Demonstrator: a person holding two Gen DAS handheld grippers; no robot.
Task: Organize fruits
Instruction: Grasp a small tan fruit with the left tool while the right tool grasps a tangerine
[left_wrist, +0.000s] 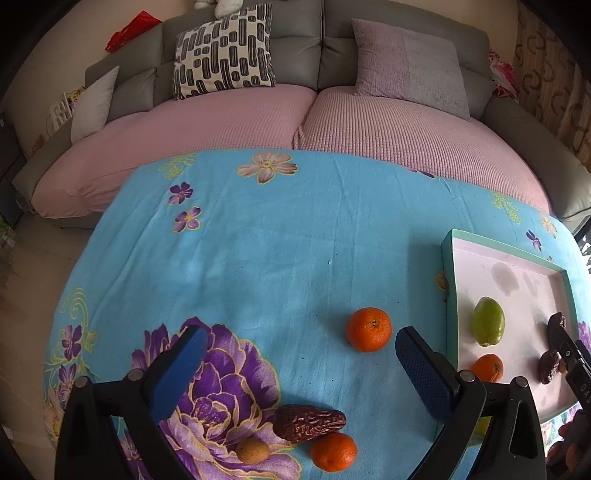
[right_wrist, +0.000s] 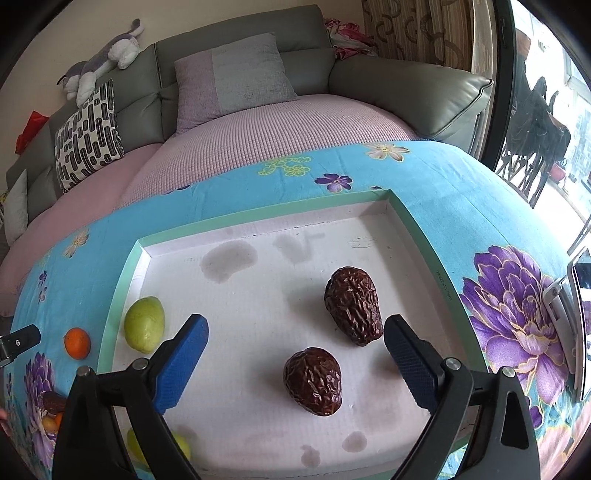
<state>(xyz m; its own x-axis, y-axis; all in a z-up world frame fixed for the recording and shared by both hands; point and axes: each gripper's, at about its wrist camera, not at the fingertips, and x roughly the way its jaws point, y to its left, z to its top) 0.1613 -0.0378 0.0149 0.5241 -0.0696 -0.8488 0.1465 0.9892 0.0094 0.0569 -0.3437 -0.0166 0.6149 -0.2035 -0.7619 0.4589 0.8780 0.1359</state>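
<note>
My left gripper (left_wrist: 300, 338) hangs open and empty over the blue flowered cloth. Below it lie a wrinkled date (left_wrist: 309, 422), an orange (left_wrist: 333, 452) and a small tan fruit (left_wrist: 252, 451); another orange (left_wrist: 368, 329) sits just inside the right finger. My right gripper (right_wrist: 295, 325) is open above the white tray (right_wrist: 258, 214), holding nothing. Two dates (right_wrist: 352, 304) (right_wrist: 313, 380) lie between its fingers without touching them. A green fruit (right_wrist: 144, 323) rests at the tray's left side, and a second green one (right_wrist: 159, 446) is partly hidden by the left finger.
A small orange (left_wrist: 487, 367) lies in the tray's near left corner. A grey sofa (left_wrist: 321, 44) with pink seat covers and cushions runs along the table's far edge. A phone on a stand (right_wrist: 576, 314) is at the table's right edge.
</note>
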